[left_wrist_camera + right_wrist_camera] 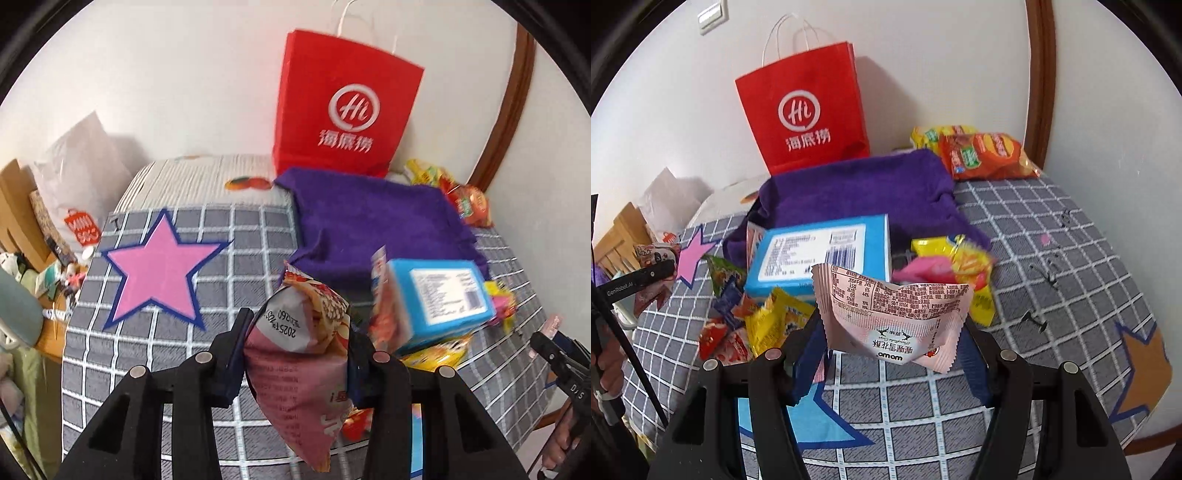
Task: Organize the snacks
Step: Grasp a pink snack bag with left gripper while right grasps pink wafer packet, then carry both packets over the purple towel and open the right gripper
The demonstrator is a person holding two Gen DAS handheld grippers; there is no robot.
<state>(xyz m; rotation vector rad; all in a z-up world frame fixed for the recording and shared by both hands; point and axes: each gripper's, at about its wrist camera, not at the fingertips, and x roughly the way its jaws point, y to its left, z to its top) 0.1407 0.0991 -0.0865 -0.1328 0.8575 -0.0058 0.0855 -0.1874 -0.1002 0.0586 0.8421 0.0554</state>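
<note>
With a pink snack pouch (303, 354) pinched in the left gripper (295, 354) and a pale pink packet (890, 317) in the right gripper (890, 350), both are best kept clamped firmly until carried over the red paper bag (803, 110).

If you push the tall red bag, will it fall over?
Probably. The red paper bag stands tall and narrow against the wall, so it likely tips easily. Its creased paper sides suggest it is light. Whether anything inside weighs it down is hidden.
</note>
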